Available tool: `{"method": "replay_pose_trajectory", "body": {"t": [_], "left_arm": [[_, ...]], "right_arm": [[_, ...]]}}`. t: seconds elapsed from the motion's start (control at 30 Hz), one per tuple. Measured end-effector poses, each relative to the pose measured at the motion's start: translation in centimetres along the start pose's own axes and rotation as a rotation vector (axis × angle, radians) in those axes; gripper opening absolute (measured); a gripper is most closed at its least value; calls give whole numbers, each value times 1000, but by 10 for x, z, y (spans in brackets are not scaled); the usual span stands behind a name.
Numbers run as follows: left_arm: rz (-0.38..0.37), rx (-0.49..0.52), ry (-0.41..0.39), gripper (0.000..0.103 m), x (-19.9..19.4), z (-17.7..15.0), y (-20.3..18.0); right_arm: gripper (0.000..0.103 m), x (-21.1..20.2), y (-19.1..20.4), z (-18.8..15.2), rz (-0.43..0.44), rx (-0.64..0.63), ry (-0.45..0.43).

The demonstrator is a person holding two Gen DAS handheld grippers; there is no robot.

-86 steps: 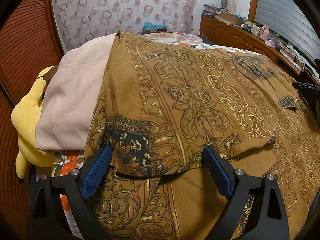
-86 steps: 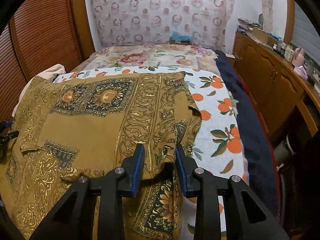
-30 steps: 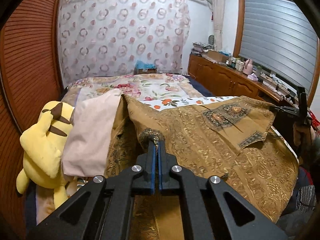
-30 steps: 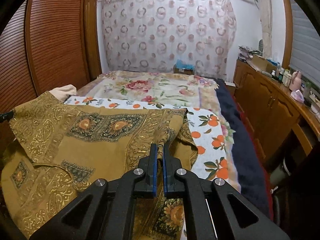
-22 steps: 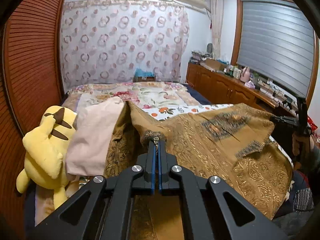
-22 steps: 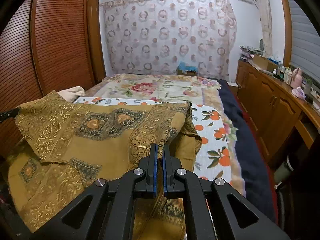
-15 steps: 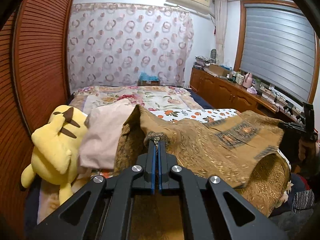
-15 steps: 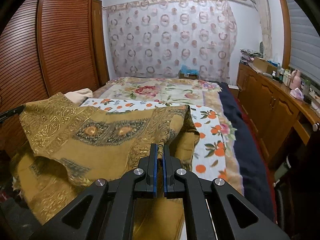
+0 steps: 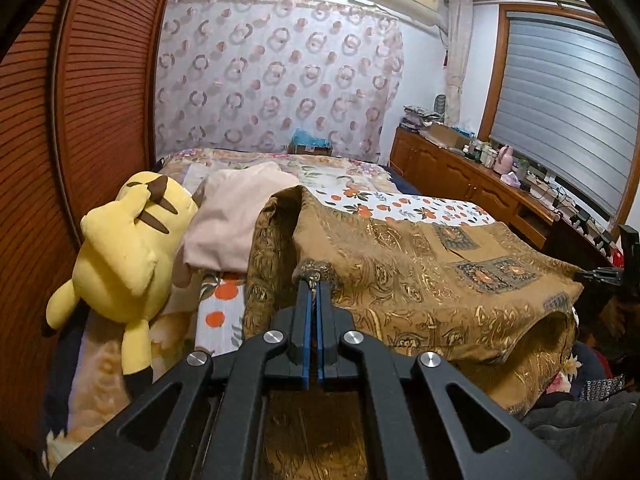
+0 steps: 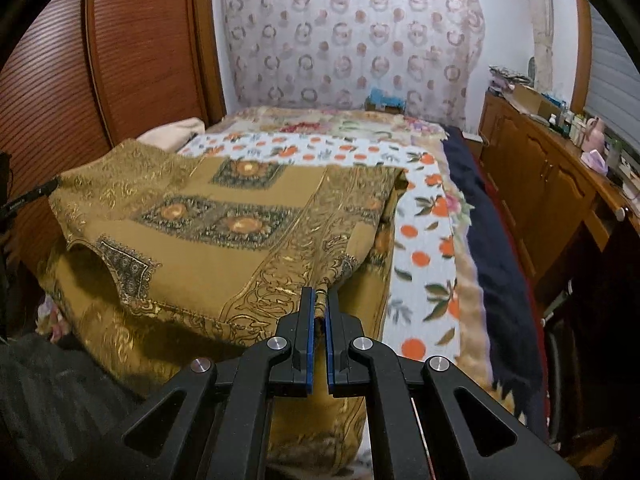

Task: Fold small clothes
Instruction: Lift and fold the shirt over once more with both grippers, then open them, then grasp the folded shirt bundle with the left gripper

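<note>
On the near end of the bed, a mustard-brown patterned garment is lifted by two corners, its upper layer raised and bowed over the lower layer, which lies on the orange-print sheet. Left gripper: jaws pinched tight on a bunched corner of the garment's edge, blue pads nearly meeting, cloth puckered just above the tips. Right gripper: jaws likewise clamped narrow on the opposite corner, a thin fold of fabric showing between the blue pads. In the right wrist view the raised layer shows dark floral medallion panels with orange centres; a rounded opening gapes at its left, shadowed underneath. The garment's front hangs over the bed's near edge. Beside the garment, left wrist view: a yellow plush toy lies against the slatted wooden wardrobe door, a pale pink pillow just beside it and touching the garment's far corner. A ring-patterned curtain hangs behind the bed. A wooden sideboard with clutter on top runs along the right.
</note>
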State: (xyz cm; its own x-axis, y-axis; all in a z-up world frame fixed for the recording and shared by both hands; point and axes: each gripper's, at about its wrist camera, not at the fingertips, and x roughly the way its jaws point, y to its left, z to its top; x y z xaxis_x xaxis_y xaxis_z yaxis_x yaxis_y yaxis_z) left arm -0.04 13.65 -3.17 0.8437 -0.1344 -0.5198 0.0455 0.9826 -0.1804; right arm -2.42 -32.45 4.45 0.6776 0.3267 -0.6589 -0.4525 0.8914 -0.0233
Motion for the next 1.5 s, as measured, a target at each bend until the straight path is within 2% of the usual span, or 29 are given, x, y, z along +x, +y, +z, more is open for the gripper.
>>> {"method": "replay_pose_trajectory", "body": {"t": [0.3, 0.5, 0.6, 0.63, 0.7, 0.77, 0.83, 0.87, 0.9, 1.1, 1.2, 1.43, 1.5], "left_arm": [[6, 22, -29, 3, -22, 6, -6], [25, -4, 41, 3, -15, -11, 10], [30, -18, 72, 5, -5, -18, 13], [31, -19, 77, 8, -4, -19, 12], [52, -10, 71, 35, -2, -19, 11], [51, -7, 66, 48, 0, -18, 11], [50, -9, 70, 61, 1, -19, 12], [63, -5, 71, 72, 2, -20, 11], [72, -1, 72, 77, 3, -20, 11], [108, 6, 117, 78, 18, -26, 13], [132, 0, 155, 78, 31, -31, 18], [141, -22, 222, 78, 52, -44, 22], [137, -32, 229, 78, 55, -48, 23]], "right_arm": [[4, -11, 6, 6, 8, -20, 44], [4, 8, 6, 2, 47, -9, 107], [4, 17, -1, 7, 63, 22, 101], [8, 18, -1, 11, 54, 19, 98], [23, 21, -5, 16, 21, 13, 86], [24, 23, -8, 23, 24, 18, 72], [31, 27, -8, 28, 8, 9, 64], [35, 27, -6, 29, 3, 5, 58], [38, 28, -5, 29, 5, 3, 55], [54, 26, 1, 26, 1, -8, 23], [56, 25, 5, 18, -6, -12, 18], [61, 57, 29, 23, 16, -49, 24], [65, 71, 35, 25, 22, -50, 24]]}}
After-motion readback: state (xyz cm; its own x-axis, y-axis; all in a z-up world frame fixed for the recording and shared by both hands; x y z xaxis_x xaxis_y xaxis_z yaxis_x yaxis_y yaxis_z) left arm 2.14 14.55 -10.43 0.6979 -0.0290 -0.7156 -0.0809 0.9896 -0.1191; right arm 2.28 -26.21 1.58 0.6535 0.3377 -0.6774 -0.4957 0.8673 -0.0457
